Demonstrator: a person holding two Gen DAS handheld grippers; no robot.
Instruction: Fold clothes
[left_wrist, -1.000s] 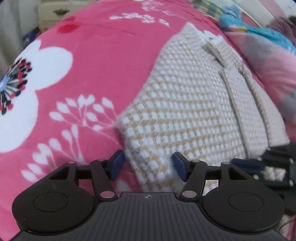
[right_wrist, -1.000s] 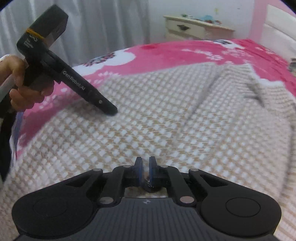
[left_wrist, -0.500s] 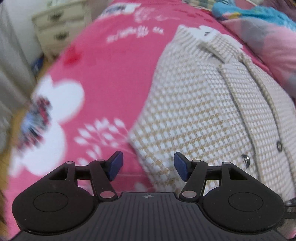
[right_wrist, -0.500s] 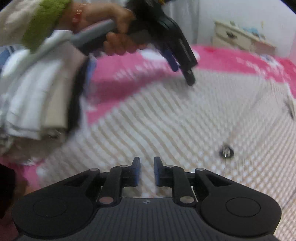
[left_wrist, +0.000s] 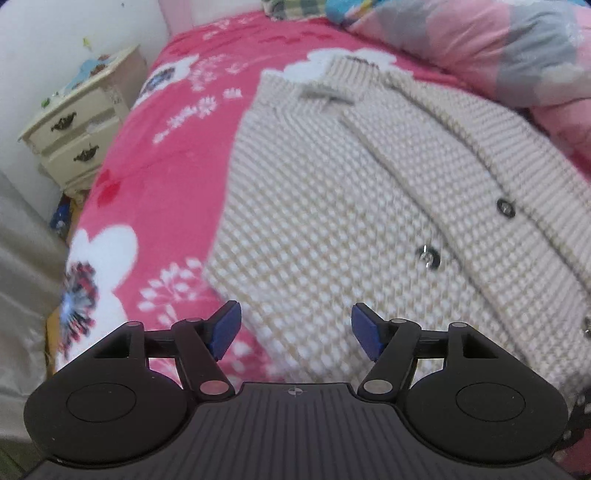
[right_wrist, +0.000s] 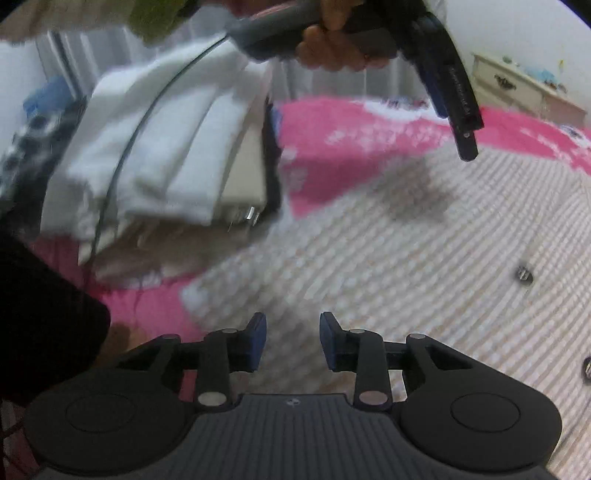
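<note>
A beige waffle-knit cardigan (left_wrist: 351, 206) with dark buttons lies spread flat on the pink flowered bedspread (left_wrist: 166, 155). My left gripper (left_wrist: 295, 330) hovers above the cardigan's near edge, its jaws opening, nothing between the blue pads. My right gripper (right_wrist: 292, 341) hangs over the cardigan (right_wrist: 406, 251) near its corner, jaws also opening and empty. In the right wrist view the left gripper (right_wrist: 458, 110) shows from the side at the top, held by a hand (right_wrist: 332, 48).
A cream bedside drawer chest (left_wrist: 77, 122) stands left of the bed. A pink and grey quilt (left_wrist: 498, 48) lies bunched at the far right. The person's white and beige clothing (right_wrist: 159, 155) fills the left of the right wrist view.
Both grippers have lifted off the cardigan and drawn back, so more of it shows. The right gripper went from shut to open; the left one widened a little and rolled.
</note>
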